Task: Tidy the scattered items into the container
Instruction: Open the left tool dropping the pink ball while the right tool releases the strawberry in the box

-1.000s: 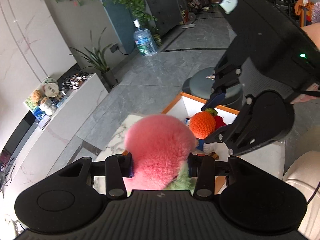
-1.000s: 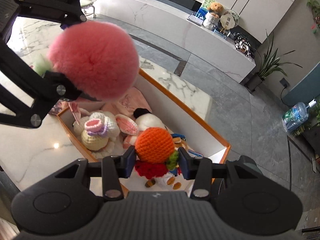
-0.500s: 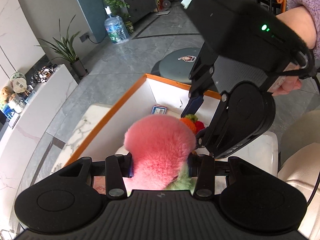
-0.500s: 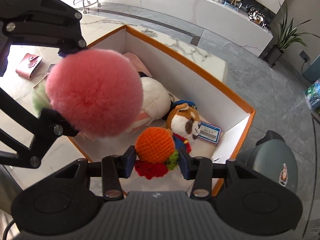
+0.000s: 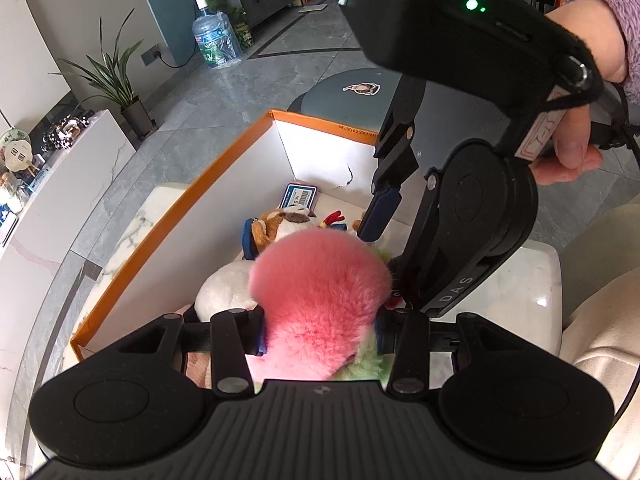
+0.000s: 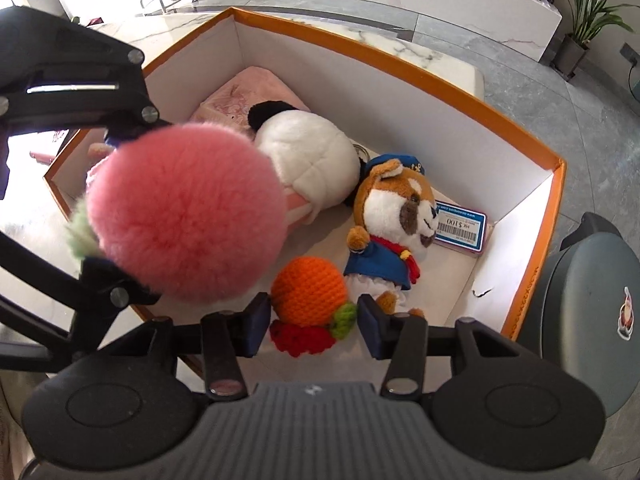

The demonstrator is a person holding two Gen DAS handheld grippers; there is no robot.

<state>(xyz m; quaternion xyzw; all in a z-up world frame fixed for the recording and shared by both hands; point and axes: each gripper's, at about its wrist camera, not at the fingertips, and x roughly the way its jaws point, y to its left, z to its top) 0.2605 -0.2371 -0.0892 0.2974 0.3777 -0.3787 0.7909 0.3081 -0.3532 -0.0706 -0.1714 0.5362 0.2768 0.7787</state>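
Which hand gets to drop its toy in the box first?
Probably the right. The right gripper has just been opening, with the orange crochet toy loose between its fingers, low inside the orange-rimmed box. The left gripper grips the pink fluffy ball above the toys.

We've got a fluffy pink pom-pom [image 6: 186,212] with a green fuzzy tuft at its base, up in the air above the container [image 6: 400,52], a white-walled box with an orange rim. Just beside it, lower down, we see the crocheted orange ball [image 6: 308,290] with its red and green knitted trim, over the box's near end. Inside the box we already have a white plush with a black patch [image 6: 308,160], lying on its side, a brown-and-white plush dog [image 6: 394,216] in a blue coat and cap on its back, a pink cloth [image 6: 248,96] at the far end and a blue-edged price card [image 6: 460,228] flat in the corner.
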